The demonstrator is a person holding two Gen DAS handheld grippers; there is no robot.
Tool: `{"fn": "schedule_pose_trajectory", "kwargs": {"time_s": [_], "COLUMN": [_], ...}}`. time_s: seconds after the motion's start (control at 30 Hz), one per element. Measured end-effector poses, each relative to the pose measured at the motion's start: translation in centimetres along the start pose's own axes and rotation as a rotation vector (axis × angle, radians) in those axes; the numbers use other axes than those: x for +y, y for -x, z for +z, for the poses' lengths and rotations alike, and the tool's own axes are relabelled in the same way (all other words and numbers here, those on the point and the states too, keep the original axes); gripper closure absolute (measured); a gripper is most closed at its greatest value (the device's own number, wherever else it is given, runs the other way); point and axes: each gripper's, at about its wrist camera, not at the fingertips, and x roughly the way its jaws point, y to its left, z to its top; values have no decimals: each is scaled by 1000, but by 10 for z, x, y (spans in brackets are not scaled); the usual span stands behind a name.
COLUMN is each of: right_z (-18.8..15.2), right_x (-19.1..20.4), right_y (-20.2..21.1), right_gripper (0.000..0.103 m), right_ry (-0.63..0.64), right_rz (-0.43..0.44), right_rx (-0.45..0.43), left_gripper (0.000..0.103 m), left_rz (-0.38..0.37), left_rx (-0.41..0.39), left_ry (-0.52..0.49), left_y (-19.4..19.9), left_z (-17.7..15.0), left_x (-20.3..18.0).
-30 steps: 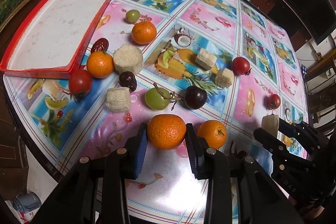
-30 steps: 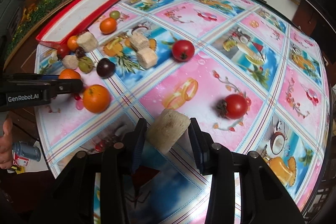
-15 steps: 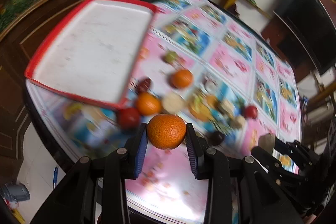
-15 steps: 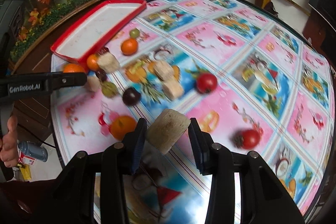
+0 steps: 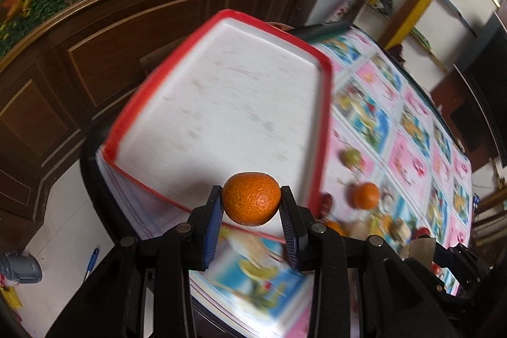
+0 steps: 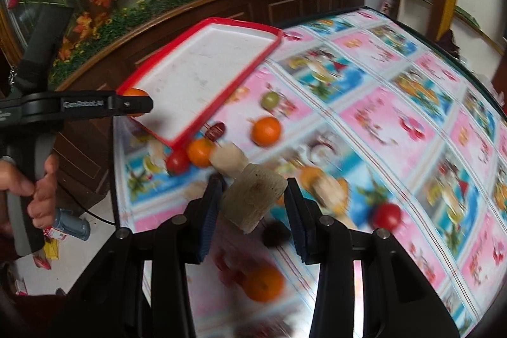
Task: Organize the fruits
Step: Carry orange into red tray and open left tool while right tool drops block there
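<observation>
A glossy printed tablecloth (image 6: 374, 116) lies under a smooth red-rimmed plastic tray (image 5: 323, 129); the orange (image 5: 251, 199) has dimpled peel.

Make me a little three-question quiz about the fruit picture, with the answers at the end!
1. True or false: the left gripper is shut on an orange.
2. What does the right gripper hold: A, a tomato; B, a beige porous chunk; C, a grape?
3. Fill in: the inside of the red-rimmed tray has ____ fruit lying on it.

Key:
1. True; its pads press both sides.
2. B.
3. No; the loose oranges, tomatoes and green grape all lie on the tablecloth.
</observation>
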Motion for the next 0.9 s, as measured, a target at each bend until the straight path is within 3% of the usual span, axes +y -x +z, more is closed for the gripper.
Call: {"fn": "schedule_pose_trajectory", "kwargs": {"time_s": [0.5,0.9], "right_z": [60,79], "right_x": [62,79], "right_y": [-67,-118], "right_gripper": [60,60], "right_ry": [35,58], "right_rz": [163,179], "right_rx": [29,94], "left_gripper": [68,68], "left_rz": [40,66], "left_rx": [32,46], "left_ry": [30,-14], "left_y": [-25,-44], "left_z": [27,37], "left_x": [44,47]}}
